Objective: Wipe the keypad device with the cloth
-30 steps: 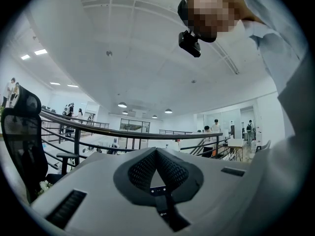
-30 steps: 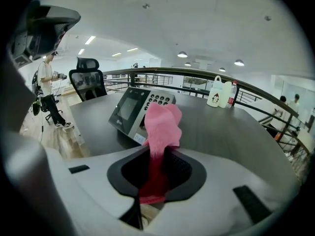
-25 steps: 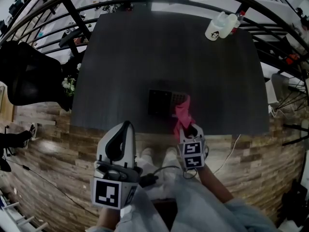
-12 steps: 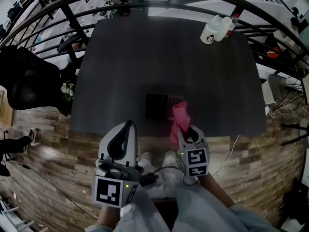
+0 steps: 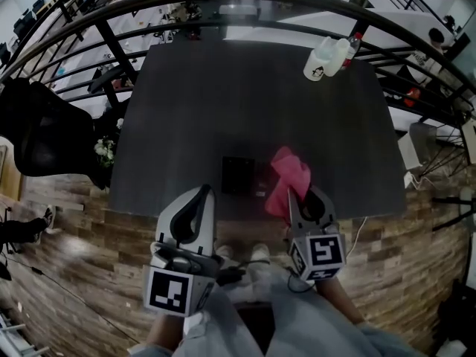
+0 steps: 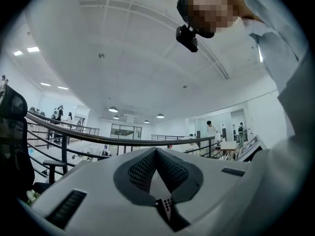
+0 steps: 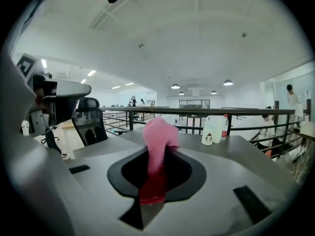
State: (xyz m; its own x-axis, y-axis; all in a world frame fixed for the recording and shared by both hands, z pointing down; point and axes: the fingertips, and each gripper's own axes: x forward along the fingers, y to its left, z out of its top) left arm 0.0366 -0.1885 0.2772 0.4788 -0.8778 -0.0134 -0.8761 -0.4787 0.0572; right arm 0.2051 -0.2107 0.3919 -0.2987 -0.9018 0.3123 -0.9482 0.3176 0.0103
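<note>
Pink and soft, the cloth (image 5: 290,171) is judged to be light and limp. It is likely to fold on itself rather than keep a flat face, so it is best gripped by a bunched end with a loose pad of fabric left free for wiping. It is in fact held that way: the right claw (image 5: 305,197) is clamped on its lower end. In the right gripper view the fabric is seen pinched between the jaws, with its free part standing up in a rounded fold beyond them. In the head view the cloth is held over the near part of the dark surface (image 5: 223,103), just beside the right edge of the keypad device (image 5: 239,175). Whether fabric and device touch cannot be told. The device is seen as a small, dark, flat rectangular slab lying flat close to the near edge of the surface, and its keys are only faintly made out. It is judged to be stiff and fairly light, so it may slide under a firm stroke; gentle pressure, or a steadying hold at one edge, is thought to be called for. The left claw (image 5: 199,193) is closed with nothing between its jaws, and it is held low and to the left of the device, short of the surface edge.
</note>
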